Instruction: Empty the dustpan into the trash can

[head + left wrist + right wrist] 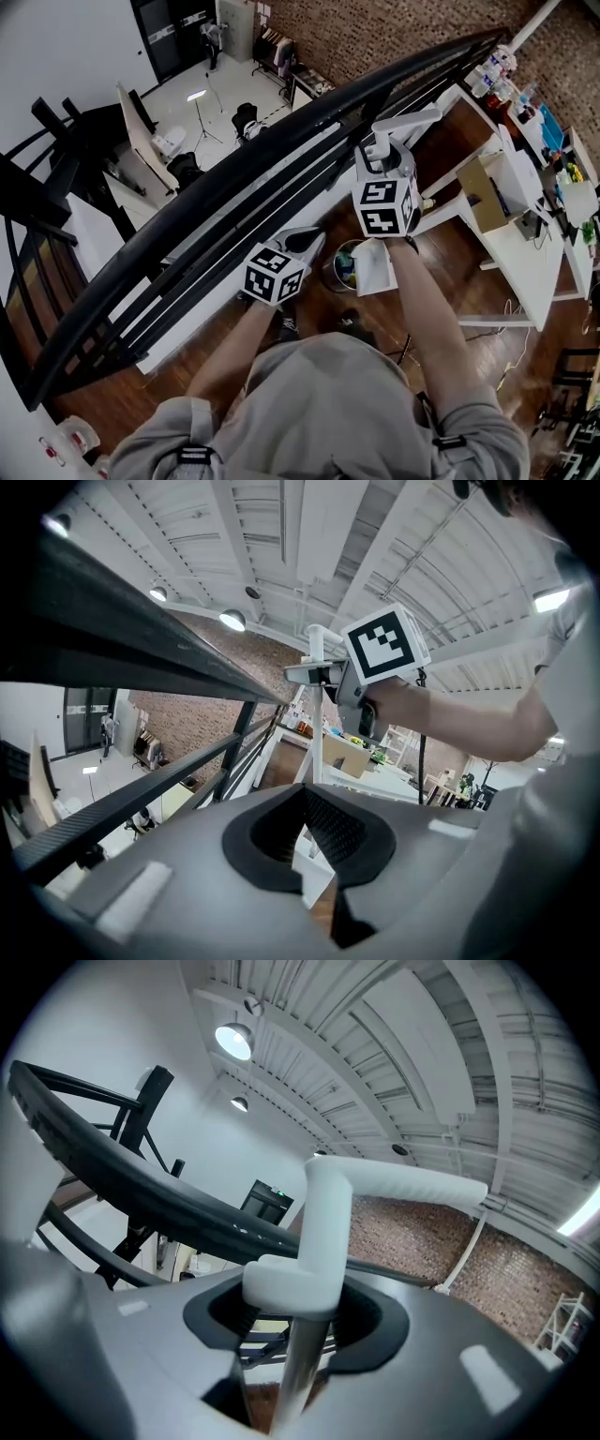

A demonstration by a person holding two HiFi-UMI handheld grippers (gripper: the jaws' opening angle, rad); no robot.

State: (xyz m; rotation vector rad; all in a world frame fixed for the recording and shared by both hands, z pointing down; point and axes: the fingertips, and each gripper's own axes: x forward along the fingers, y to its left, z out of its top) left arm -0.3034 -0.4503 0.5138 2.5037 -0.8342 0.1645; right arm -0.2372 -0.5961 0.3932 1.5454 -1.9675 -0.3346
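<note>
Wood floor (pixel 450 272), brick wall (pixel 394 28), black railing (pixel 281 159). The dustpan (pixel 373 267) has its long axis upright, pan down by the trash can (pixel 339 267). The right tool (pixel 380 150) clamps its pole; the left tool (pixel 305 242) is closed and empty.

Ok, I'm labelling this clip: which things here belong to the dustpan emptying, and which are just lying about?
Job: dustpan, trash can, right hand-held gripper clamped on the dustpan's handle.
Just about: black railing, white table, cardboard box.
</note>
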